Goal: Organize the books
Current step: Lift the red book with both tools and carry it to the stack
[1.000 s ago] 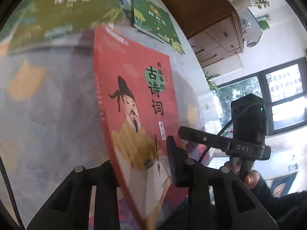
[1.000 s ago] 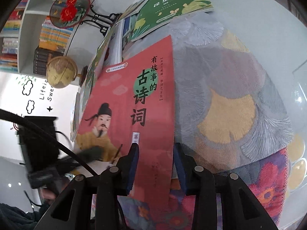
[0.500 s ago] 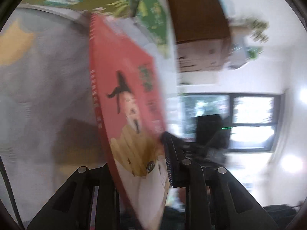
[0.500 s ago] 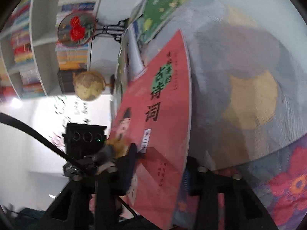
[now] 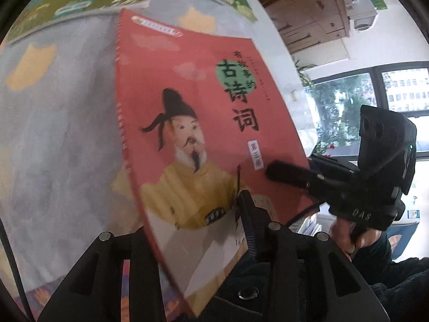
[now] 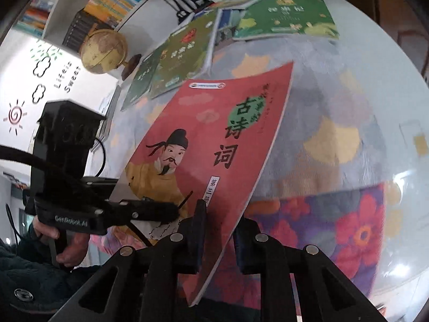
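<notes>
Holding the thin red paperback with the robed scholar on its cover [image 6: 203, 145] tilted up off the floral-patterned tablecloth [image 6: 335, 139]: your right gripper [image 6: 217, 230] has just been closing and now pinches its lower edge. Your left gripper [image 5: 193, 230] has just been opening; the book sits between its part-open jaws, far pad clear of the cover. Green paperbacks [image 6: 284, 18] lie flat further back.

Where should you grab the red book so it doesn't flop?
Best by the bottom edge of the red book, coming from below with one pad on each cover. It is thin and bends, and it is tilted up off the tablecloth, so that edge is free. The right hand-held gripper already pinches it there.
</notes>
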`<state>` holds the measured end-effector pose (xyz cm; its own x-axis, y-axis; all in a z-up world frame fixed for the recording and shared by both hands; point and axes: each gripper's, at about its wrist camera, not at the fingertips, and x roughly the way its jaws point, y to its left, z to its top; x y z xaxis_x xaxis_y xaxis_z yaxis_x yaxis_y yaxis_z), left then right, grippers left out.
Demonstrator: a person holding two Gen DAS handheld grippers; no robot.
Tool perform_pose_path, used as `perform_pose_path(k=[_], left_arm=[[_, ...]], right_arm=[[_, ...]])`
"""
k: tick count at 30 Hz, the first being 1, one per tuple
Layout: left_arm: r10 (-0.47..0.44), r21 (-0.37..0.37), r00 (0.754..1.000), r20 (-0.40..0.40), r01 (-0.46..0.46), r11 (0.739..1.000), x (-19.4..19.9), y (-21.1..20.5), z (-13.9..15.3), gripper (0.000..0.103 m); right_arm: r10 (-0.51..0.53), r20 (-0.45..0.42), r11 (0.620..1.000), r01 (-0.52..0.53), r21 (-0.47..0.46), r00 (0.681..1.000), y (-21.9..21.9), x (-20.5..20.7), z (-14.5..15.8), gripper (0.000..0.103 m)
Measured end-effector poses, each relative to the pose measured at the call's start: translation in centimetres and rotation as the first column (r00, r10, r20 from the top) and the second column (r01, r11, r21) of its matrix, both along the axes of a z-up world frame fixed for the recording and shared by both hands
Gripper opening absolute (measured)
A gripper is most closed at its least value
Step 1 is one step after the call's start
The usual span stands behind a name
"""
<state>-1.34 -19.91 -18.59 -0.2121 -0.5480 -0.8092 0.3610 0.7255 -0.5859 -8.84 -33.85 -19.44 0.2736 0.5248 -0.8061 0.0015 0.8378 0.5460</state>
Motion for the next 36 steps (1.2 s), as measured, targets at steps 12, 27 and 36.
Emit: perform_pose_path(k=[12, 27, 36], left_arm=[[-0.070, 0.057, 0.981, 0.182, 0.060, 0.997, -1.6, 1.8, 1.6, 0.033], [-0.083, -0.012, 0.931, 0.355, 0.093, 0.996, -0.3, 9.6, 8.7, 0.033], [0.147, -0.028, 0.888, 0.436, -0.150, 0.988, 2.6, 23.3, 10.9, 0.033]], right_arm=[[0.036, 0.012, 0.994, -0.035, -0.099, 0.999, 2.1, -0.1, 1.2, 0.018], [0.078, 0.170, 0.977, -0.042, -0.207, 0.982, 9.4, -1.1, 8.7, 0.019], [0.252, 0.276, 0.957, -0.195, -0.216, 0.928, 21.2, 4.9, 11.3, 0.019]])
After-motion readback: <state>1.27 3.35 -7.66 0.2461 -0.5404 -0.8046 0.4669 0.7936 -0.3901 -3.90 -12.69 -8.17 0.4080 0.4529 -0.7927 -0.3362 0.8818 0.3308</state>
